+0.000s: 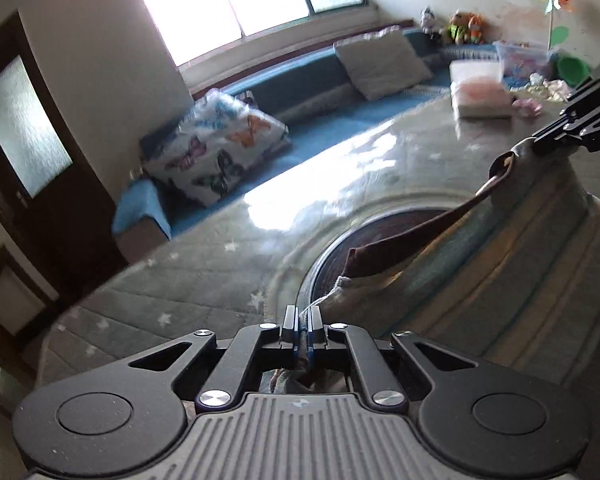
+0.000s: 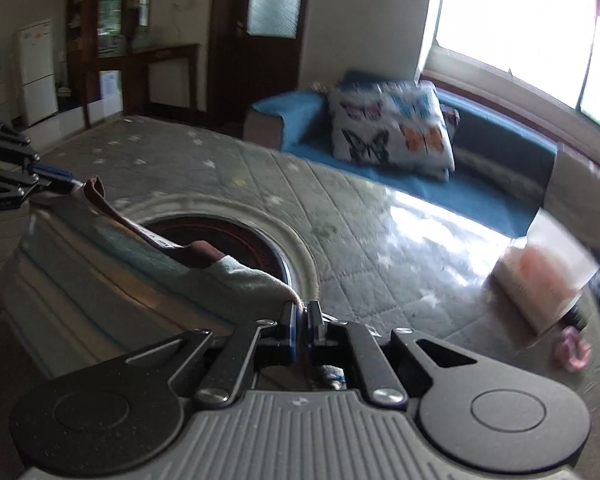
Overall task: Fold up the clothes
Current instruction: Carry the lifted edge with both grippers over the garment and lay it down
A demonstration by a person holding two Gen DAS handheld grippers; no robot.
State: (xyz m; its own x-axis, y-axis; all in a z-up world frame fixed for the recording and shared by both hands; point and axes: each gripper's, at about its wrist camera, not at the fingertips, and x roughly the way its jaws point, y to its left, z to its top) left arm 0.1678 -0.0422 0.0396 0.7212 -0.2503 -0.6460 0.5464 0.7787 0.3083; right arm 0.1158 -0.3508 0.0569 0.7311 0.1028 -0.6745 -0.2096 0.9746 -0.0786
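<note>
You have the striped garment (image 1: 512,264) stretched in the air between your two grippers, hanging above the grey star-patterned quilted mat (image 1: 204,272). Your left gripper (image 1: 302,326) has its jaws pinched tight on one corner of the garment's top edge, with pale cloth bunched between the blue-padded fingers. Your right gripper (image 2: 304,320) is clenched the same way on the other corner, a fold of light fabric squeezed between its fingers. The garment's dark brown collar band (image 1: 412,232) sags in a curve between the two grips, and the pale green and beige stripes fall away below it. Behind the cloth a dark round patch (image 2: 236,240) shows in the mat, though blur makes it hard to say what it is. Well beyond, a butterfly-print pillow (image 1: 220,152) leans on the blue bench cushion (image 1: 332,128) under the window, and a clear plastic box (image 1: 480,92) sits on the mat.
</note>
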